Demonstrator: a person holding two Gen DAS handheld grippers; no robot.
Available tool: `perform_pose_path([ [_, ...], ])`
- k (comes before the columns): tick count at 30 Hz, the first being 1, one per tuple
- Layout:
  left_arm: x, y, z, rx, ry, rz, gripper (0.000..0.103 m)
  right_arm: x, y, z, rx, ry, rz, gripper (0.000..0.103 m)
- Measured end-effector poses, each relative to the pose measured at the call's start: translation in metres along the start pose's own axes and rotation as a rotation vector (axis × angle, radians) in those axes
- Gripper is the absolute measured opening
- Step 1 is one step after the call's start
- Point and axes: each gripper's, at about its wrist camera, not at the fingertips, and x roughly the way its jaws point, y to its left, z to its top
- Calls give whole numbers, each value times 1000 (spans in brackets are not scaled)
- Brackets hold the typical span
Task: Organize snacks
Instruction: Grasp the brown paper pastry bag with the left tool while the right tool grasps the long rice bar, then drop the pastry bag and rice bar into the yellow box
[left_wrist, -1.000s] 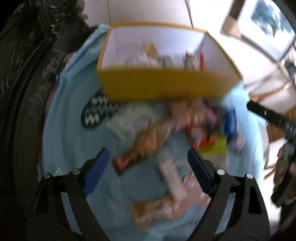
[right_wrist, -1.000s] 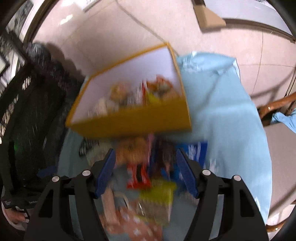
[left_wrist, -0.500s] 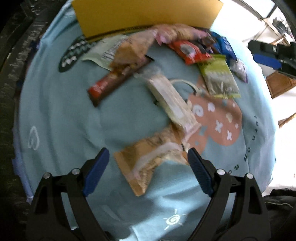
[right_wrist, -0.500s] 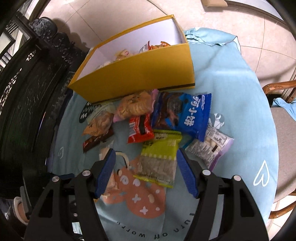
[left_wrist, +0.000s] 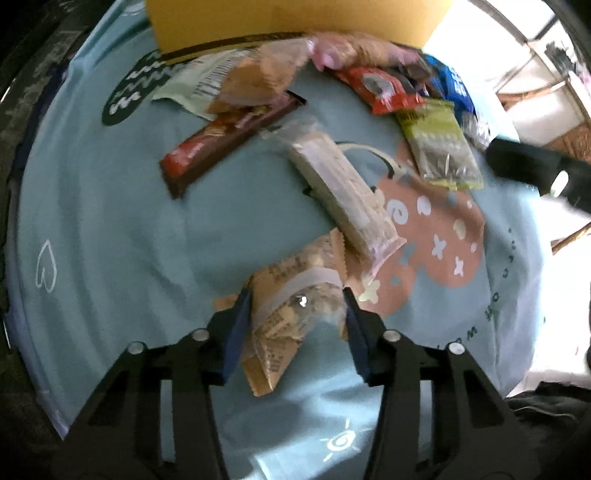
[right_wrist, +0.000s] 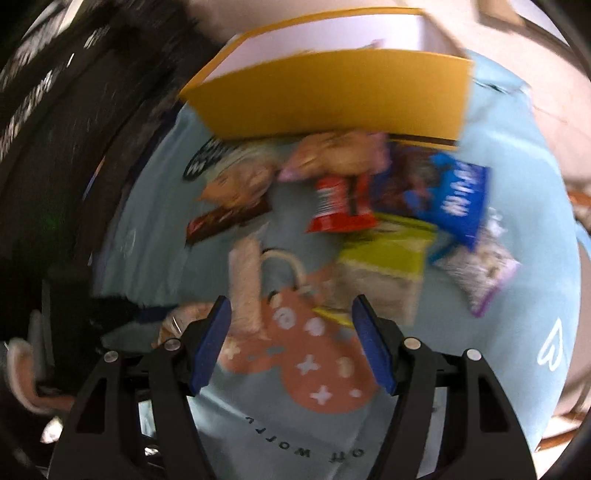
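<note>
My left gripper (left_wrist: 295, 317) points down at the blue tablecloth, and its jaws are closing on a tan snack packet (left_wrist: 295, 291) whose sides the blue pads touch. A clear wafer pack (left_wrist: 343, 192) lies just beyond it, with a brown-red bar (left_wrist: 229, 144) to the left. My right gripper (right_wrist: 291, 332) hangs open over the pink mug print, nothing between its fingers. Ahead of it lie a green packet (right_wrist: 388, 258), a red packet (right_wrist: 340, 206) and a blue packet (right_wrist: 458, 199). The yellow box (right_wrist: 332, 96) stands at the far side.
A clear packet with a purple edge (right_wrist: 476, 273) lies at the right of the pile. Dark carved furniture (right_wrist: 55, 129) borders the table on the left. A wooden chair (left_wrist: 576, 133) stands off the table's right edge. The right view is blurred by motion.
The left gripper dropped from the box to the cloth, and its jaws have now narrowed onto the tan packet. The right gripper swung down and closer to the snack pile.
</note>
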Motion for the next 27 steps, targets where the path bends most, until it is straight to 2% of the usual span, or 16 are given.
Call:
perform_pose_path([
  [5,-9,13,-2,-43,-8,-7,47,39,38,5,-116,42,-29,66],
  [7,-11,19,-2,-60,-7,-20,47,52,46,6,-140,68,-31,54],
  [10,-8,25,-5,-96,4,-37,47,73,54,9,-161,104,-73,46],
  [12,-6,29,-8,-110,-5,-51,47,82,58,10,-179,118,-102,34],
  [16,-5,32,-9,-115,-4,-60,48,94,61,5,-217,132,-153,30],
  [20,-7,35,-10,-112,-5,-63,47,87,48,3,-170,112,-139,29],
  [22,-13,37,-9,-122,-17,-77,47,76,40,4,-117,101,-86,28],
  [27,-43,38,0,-114,-86,-94,47,28,17,13,-25,12,-24,28],
])
